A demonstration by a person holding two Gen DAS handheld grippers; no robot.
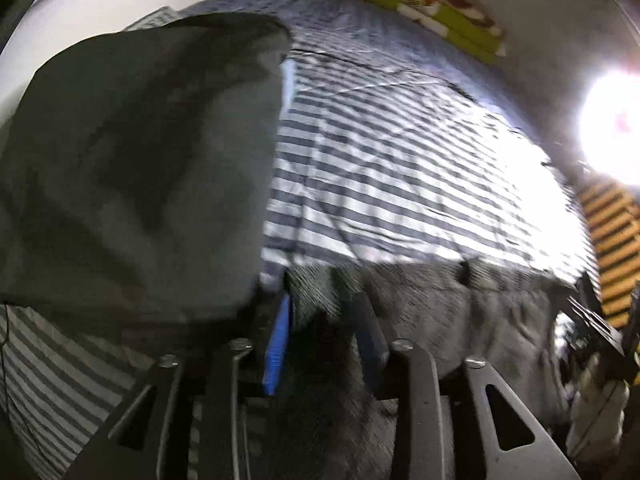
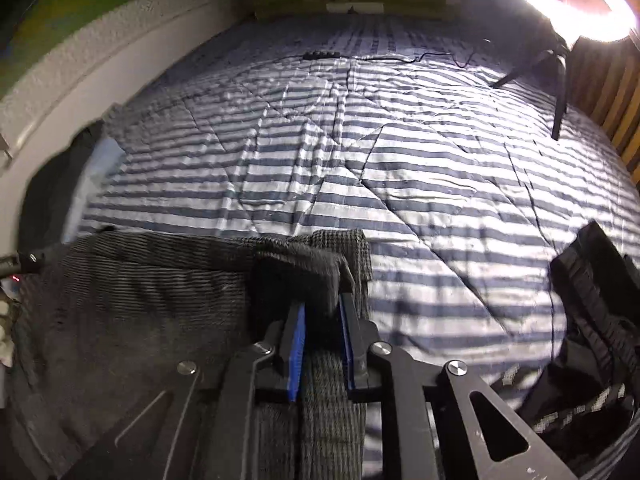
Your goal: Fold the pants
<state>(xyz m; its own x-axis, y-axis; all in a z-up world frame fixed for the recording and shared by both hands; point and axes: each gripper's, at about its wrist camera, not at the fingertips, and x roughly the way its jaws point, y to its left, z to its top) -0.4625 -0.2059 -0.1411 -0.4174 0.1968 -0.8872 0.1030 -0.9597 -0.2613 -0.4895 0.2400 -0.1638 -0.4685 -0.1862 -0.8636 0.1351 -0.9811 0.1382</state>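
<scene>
Pants (image 2: 132,292): grey, ribbed, lying on the striped bedspread (image 2: 400,168) at the near edge of the bed.
Right gripper (image 2: 322,312): jaws slightly apart, a fold of pants between them.
Left gripper (image 1: 324,312): jaws apart over the pants.

Left gripper (image 1: 324,320) agape; right gripper (image 2: 322,312) narrower (angled down).
</scene>
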